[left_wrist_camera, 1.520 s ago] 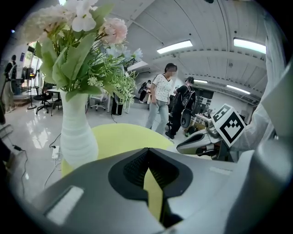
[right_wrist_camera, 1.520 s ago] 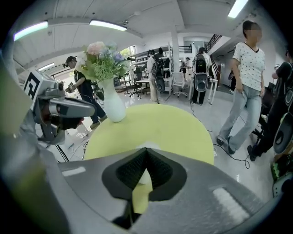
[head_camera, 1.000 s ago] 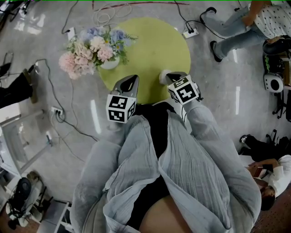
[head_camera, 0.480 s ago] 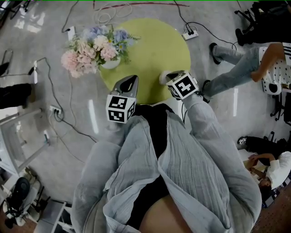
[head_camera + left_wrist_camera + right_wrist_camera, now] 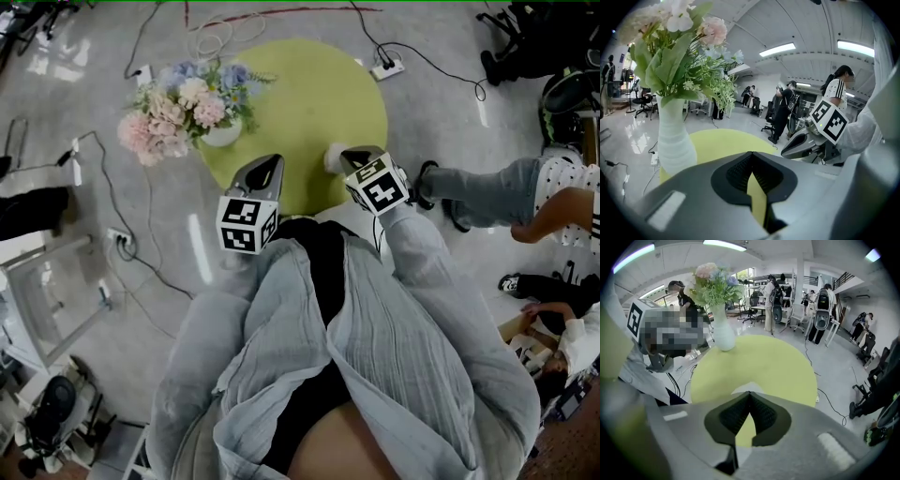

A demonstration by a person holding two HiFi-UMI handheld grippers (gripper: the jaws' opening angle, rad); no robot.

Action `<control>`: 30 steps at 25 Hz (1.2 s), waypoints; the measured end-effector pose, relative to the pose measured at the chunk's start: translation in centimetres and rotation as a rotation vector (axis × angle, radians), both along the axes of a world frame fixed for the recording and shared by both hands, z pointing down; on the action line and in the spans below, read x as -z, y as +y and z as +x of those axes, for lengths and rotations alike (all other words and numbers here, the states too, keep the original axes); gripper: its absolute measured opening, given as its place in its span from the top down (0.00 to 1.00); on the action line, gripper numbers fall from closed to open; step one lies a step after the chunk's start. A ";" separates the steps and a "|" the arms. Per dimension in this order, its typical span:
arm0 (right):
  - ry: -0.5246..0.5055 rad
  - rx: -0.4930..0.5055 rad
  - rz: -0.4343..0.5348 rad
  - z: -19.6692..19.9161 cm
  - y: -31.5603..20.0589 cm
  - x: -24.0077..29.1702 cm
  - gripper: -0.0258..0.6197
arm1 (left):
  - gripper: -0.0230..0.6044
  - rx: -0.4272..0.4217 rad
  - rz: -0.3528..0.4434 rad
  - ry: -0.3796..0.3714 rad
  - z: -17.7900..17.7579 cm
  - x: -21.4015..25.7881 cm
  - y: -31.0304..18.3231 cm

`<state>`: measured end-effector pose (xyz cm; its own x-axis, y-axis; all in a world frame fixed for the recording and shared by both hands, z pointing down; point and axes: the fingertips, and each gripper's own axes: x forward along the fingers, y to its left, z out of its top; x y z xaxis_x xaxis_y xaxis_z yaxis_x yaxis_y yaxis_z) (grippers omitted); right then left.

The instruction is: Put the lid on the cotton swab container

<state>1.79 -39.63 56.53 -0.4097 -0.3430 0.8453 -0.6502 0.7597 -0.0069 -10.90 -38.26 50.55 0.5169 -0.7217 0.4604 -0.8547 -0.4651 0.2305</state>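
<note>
1. Head view: left gripper (image 5: 265, 171) & right gripper (image 5: 354, 155) hover over the near edge of the round yellow-green table (image 5: 309, 84), approx its 6 o'clock. Flower vase (image 5: 223, 131) stands at the table's 10 o'clock. A small white item (image 5: 333, 157) sits just beside the right gripper's tips, at their 9 o'clock. It's prob the swab container or its lid, can't tell which. No 2nd piece in sight
2. Left gripper view: jaws closed tip to tip, nothing betw them. Only table shows through the gap below the tips. Vase at 9 o'clock, right gripper at 3 o'clock
3. Right gripper view: jaws together, empty. White item peeks out just past the tips at 12 o'clock
4. Step, as I judge it: approach only, lid not yet picked up. Next move calls for opening the right jaws, lining up on the white item & finding its mate
</note>
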 end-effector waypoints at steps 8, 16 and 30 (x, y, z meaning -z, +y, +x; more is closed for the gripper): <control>-0.201 -0.154 0.058 2.7 1.2 3.9 0.96 | 0.94 -0.070 0.035 -0.015 2.4 1.9 0.4; -0.357 -0.270 0.138 4.5 2.3 8.4 0.96 | 0.94 -0.107 0.086 0.006 4.5 5.0 1.0; -0.646 -0.507 0.496 8.4 3.1 16.1 0.96 | 0.94 -0.122 0.157 0.016 5.3 7.1 0.8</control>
<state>10.21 -36.49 40.39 -0.4501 -0.8656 0.2194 -0.8858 0.4015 -0.2328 -5.58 -37.45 43.47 0.6111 -0.7159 0.3377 -0.7868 -0.5961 0.1602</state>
